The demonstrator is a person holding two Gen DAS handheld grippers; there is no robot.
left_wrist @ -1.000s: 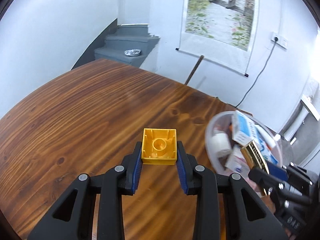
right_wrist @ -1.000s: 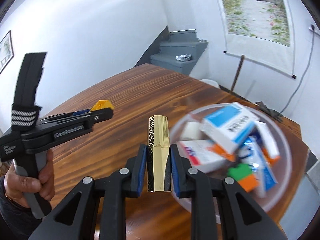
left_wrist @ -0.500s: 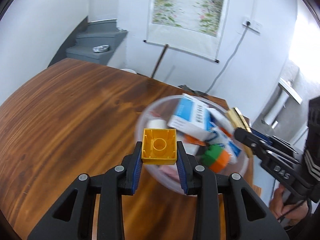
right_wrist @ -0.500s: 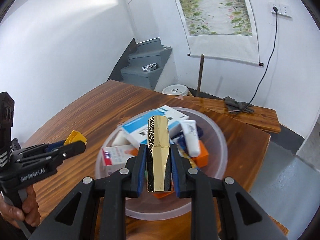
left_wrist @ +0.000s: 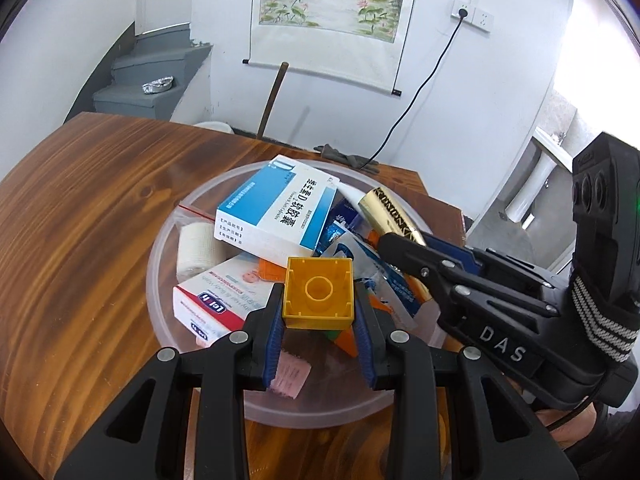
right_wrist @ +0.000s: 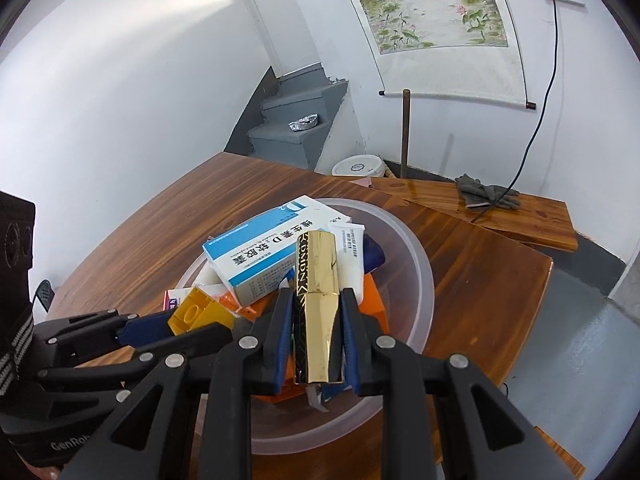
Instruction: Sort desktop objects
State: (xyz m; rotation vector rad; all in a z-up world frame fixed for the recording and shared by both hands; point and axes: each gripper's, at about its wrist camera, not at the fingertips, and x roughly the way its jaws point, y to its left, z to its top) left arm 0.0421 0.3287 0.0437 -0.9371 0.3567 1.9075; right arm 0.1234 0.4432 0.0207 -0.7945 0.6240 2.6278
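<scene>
Both grippers angled down over bowl [left_wrist: 160, 248]: left gripper [left_wrist: 319, 322] clamps yellow block [left_wrist: 319, 294], right gripper [right_wrist: 316, 332] clamps gold tube [right_wrist: 318, 300].

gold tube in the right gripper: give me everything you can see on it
The gold tube is a faceted, mirror-shiny metallic stick, lipstick-like, with a black strip of gold lettering down one side and a seam across its middle. The right gripper is shut on its lower half, blue pads on both sides. It points forward along the fingers, held above the clear plastic bowl of boxes. Whether it touches anything below is hidden.
</scene>
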